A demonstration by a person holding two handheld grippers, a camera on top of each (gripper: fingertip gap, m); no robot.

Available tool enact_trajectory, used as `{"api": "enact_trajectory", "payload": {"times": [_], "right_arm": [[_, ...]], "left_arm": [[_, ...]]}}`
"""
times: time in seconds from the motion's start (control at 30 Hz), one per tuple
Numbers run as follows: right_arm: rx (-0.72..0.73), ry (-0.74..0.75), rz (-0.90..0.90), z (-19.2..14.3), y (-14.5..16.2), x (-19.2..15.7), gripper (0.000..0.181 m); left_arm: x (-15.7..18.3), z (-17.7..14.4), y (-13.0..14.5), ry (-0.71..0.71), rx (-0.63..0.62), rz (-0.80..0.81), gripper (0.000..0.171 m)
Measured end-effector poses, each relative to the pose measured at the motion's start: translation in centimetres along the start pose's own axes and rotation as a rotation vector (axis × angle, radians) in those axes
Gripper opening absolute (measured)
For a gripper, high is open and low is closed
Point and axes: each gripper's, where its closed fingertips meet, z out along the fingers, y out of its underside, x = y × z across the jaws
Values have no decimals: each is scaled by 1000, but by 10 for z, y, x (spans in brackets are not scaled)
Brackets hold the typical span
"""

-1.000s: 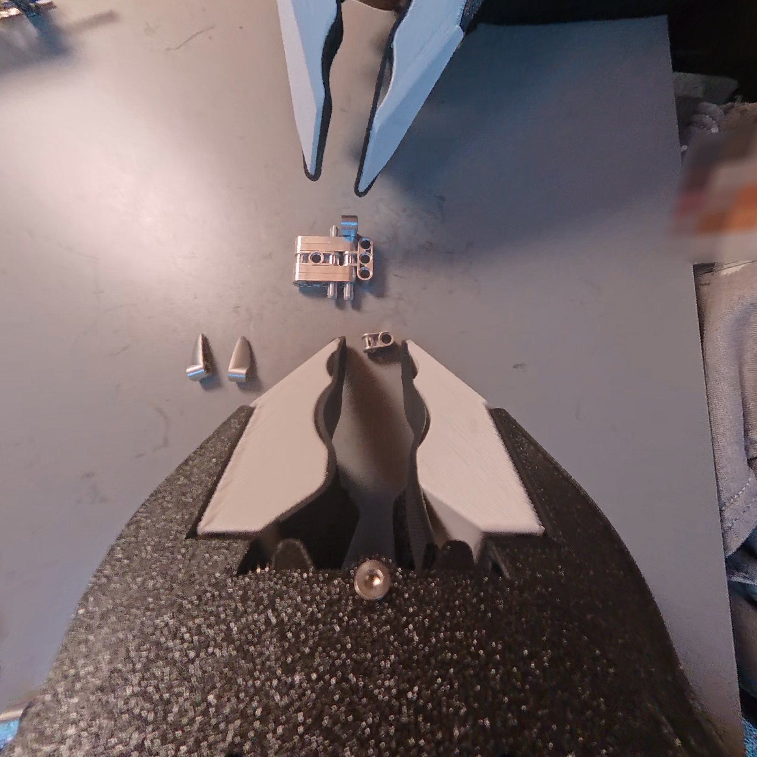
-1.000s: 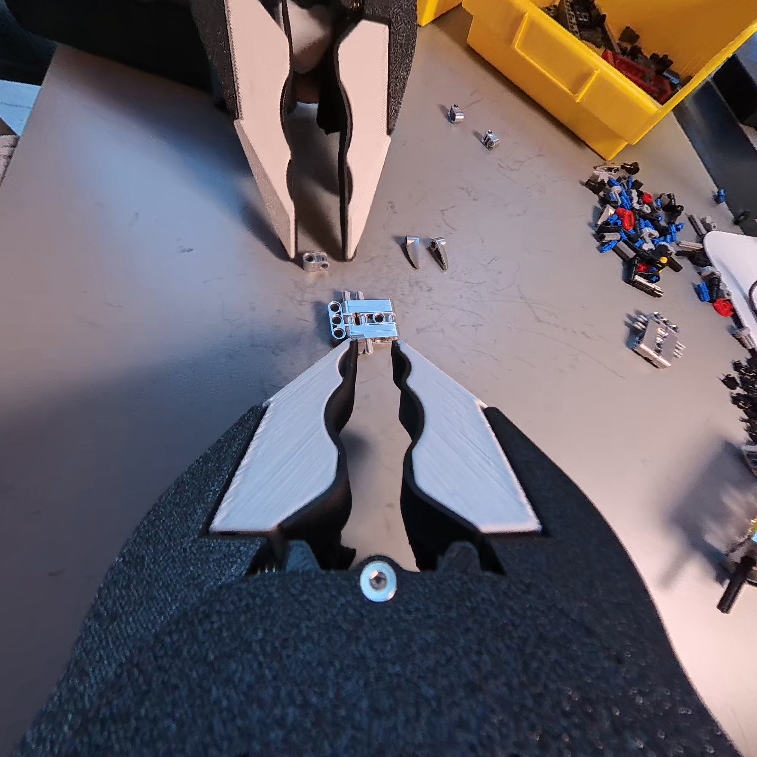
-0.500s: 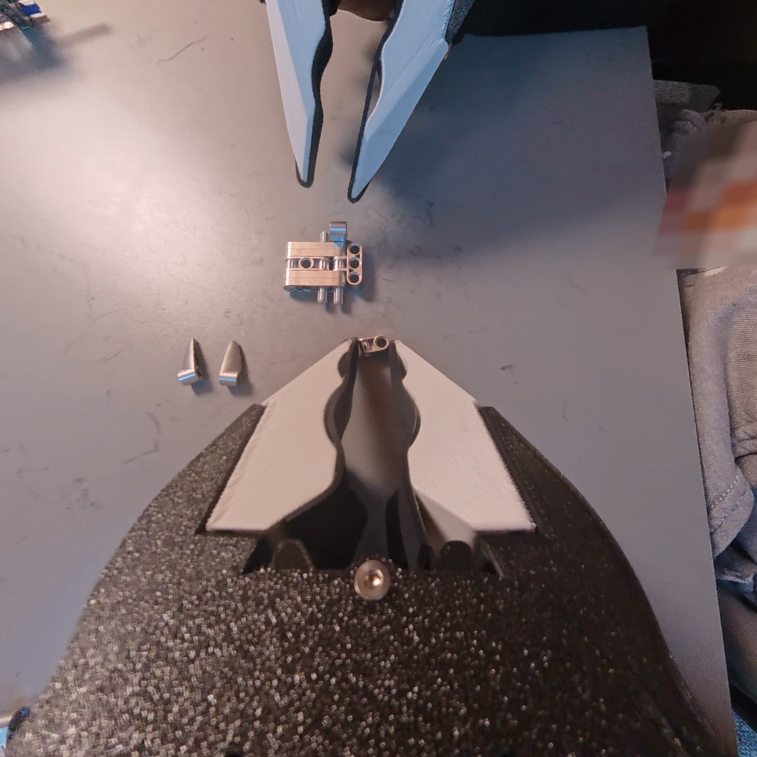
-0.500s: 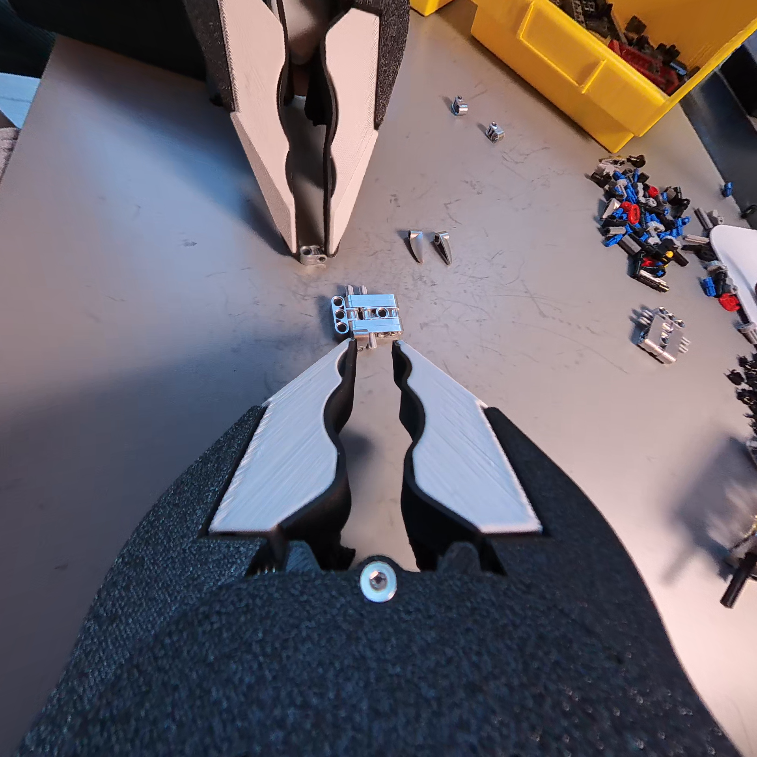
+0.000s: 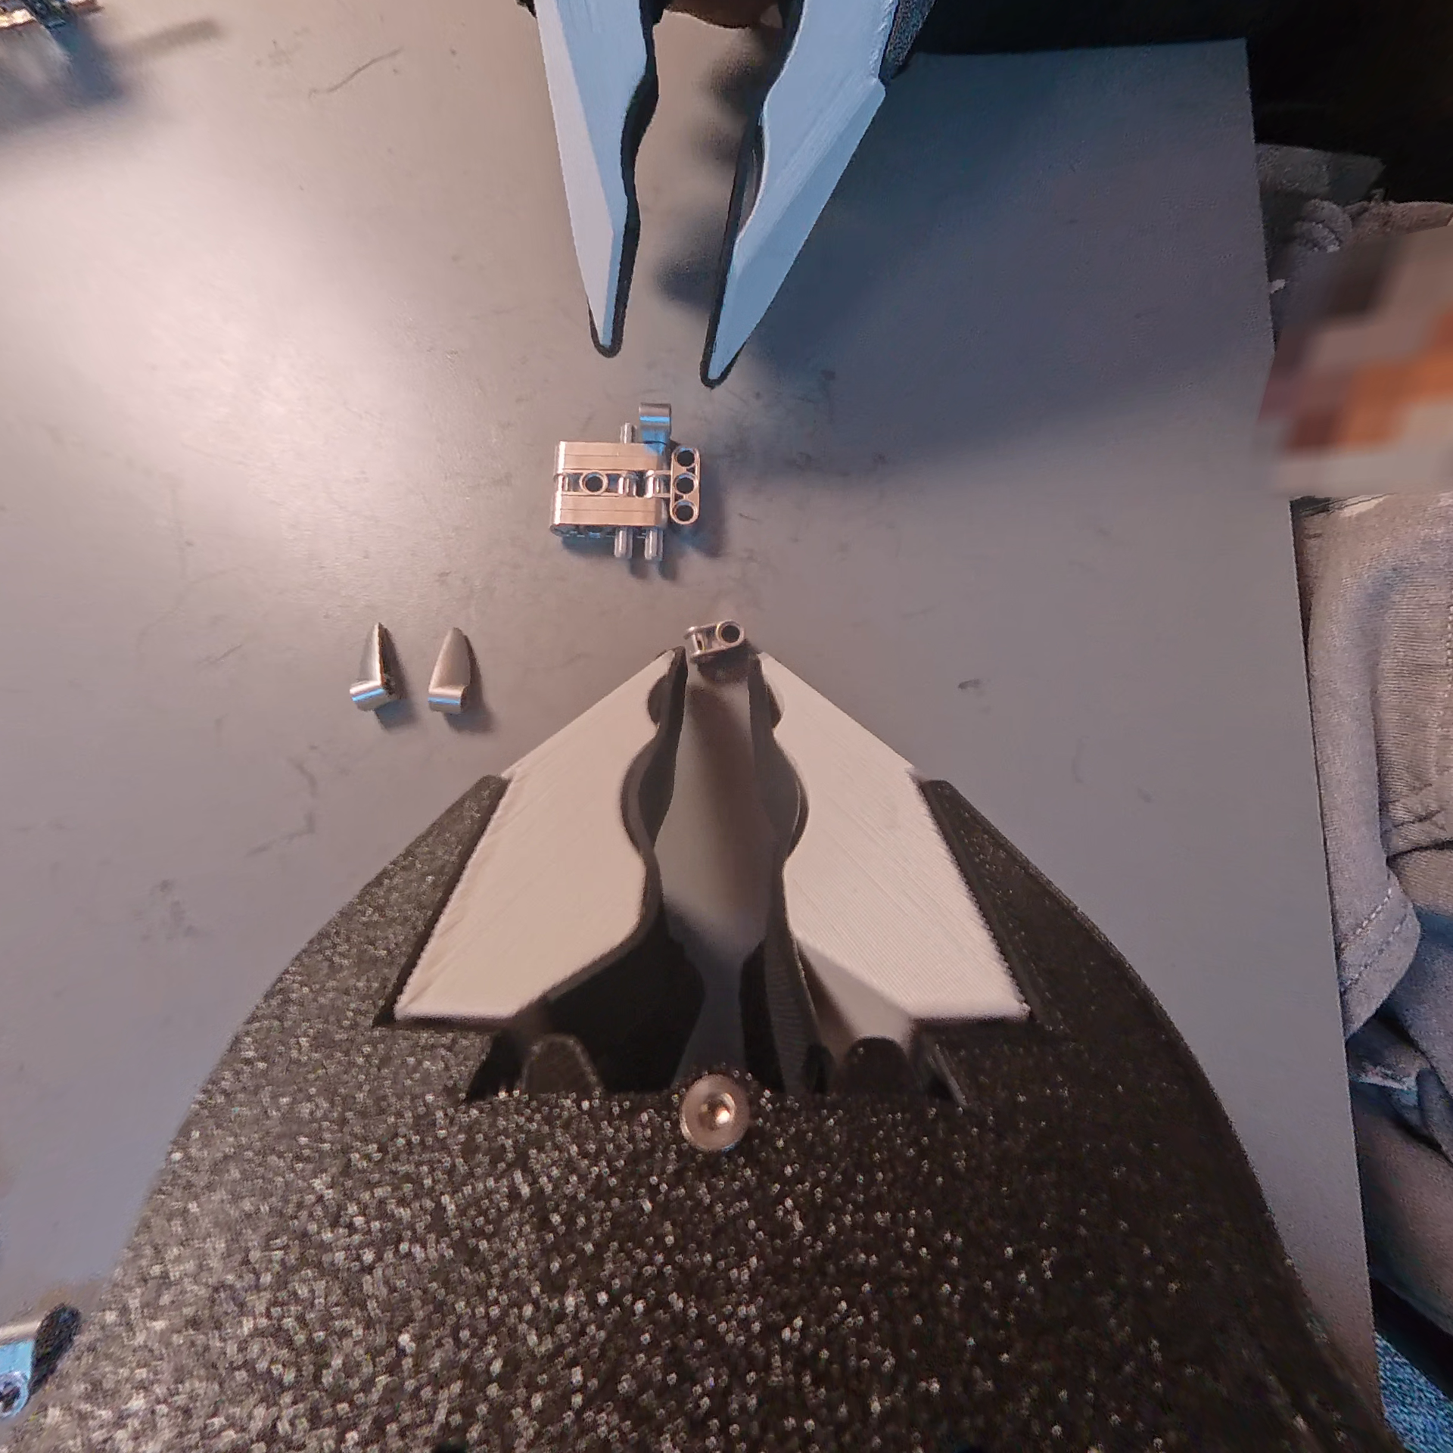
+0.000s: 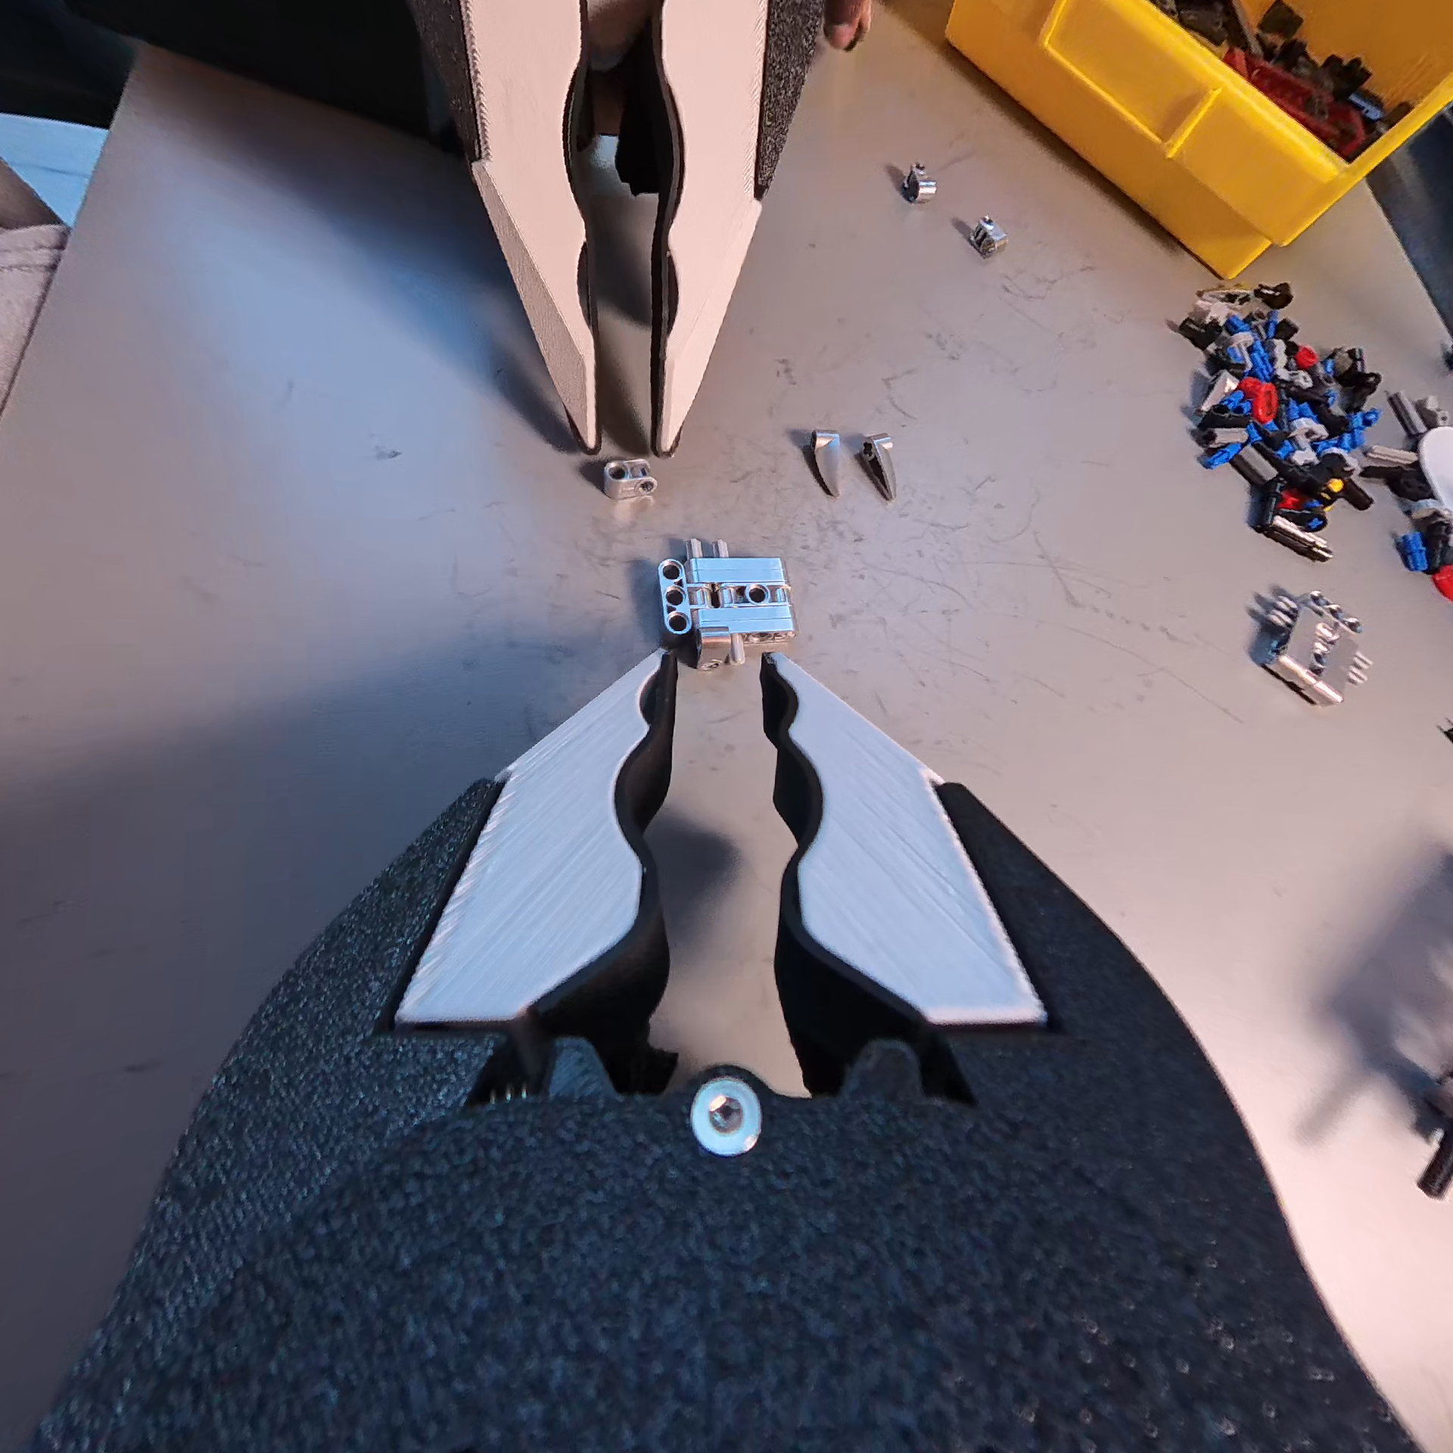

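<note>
We see a small grey connector [image 5: 714, 638] lying on the worktop [image 5: 236, 393] just beyond our left hand-held gripper [image 5: 715, 659], its fingers slightly parted and empty, a grey block assembly [image 6: 727, 609] midway, our right hand-held gripper [image 6: 714, 659] parted just behind it, two grey tooth pieces [image 5: 409, 672] aside, a yellow bin [image 6: 1179, 118] farther off.

Open table [image 6: 314, 629] left of silver block assembly [image 6: 727, 609]; brick pile [image 6: 1289, 440] crowds right.

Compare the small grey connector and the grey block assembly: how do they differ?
The connector is one tiny piece with two holes; the assembly is a larger block of joined pieces with pins protruding. The connector lies off the tips of the left gripper, the assembly off those of the right gripper. Both are light grey, on the table, ungripped.
</note>
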Motion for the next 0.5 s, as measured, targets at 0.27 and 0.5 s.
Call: {"api": "enact_trajectory", "payload": {"times": [0.27, 0.5], "right_arm": [[-2, 2, 1, 0, 0, 0, 21], [-9, 0, 4, 1, 1, 0, 23]], "left_arm": [[1, 7, -4, -16, -13, 0, 15], [0, 8, -3, -24, -20, 3, 15]]}}
